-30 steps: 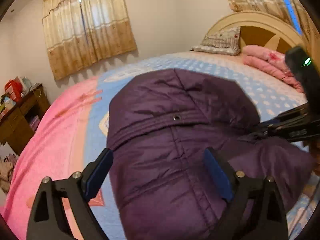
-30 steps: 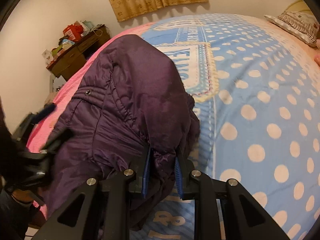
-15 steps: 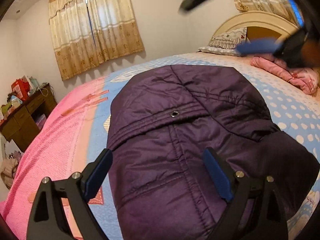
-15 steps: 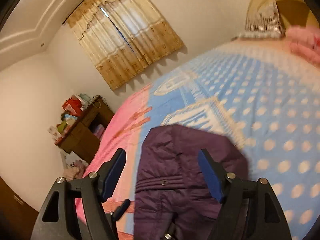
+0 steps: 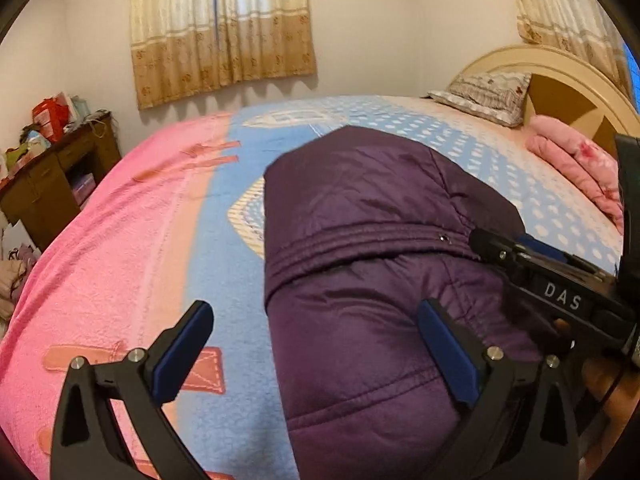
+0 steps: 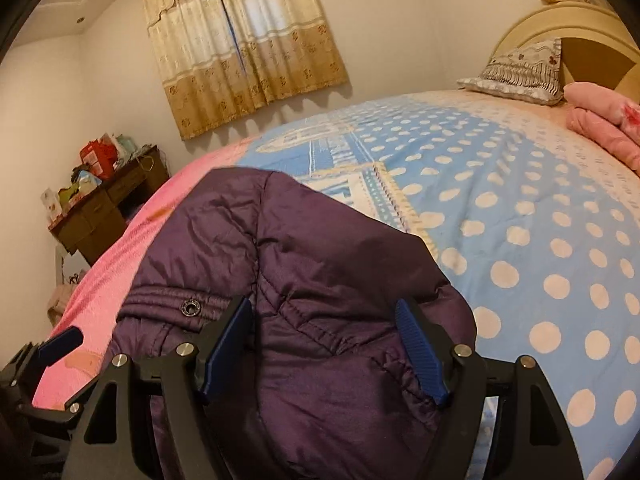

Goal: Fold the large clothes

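The right gripper (image 6: pixel 324 344) has let go of the purple jacket (image 5: pixel 372 280), fingers now spread above it; the left gripper (image 5: pixel 316 354) has just widened fully, empty, over the jacket on the bed (image 5: pixel 132 240).

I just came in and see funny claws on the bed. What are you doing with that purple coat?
A person is folding a purple padded jacket on the bed, with a two-finger gripper in each hand. The right gripper has just been opening; its jaws stand apart over the jacket, gripping nothing. The left gripper is wide open too, hovering at the jacket's left edge. The jacket lies bunched up, held by neither gripper.
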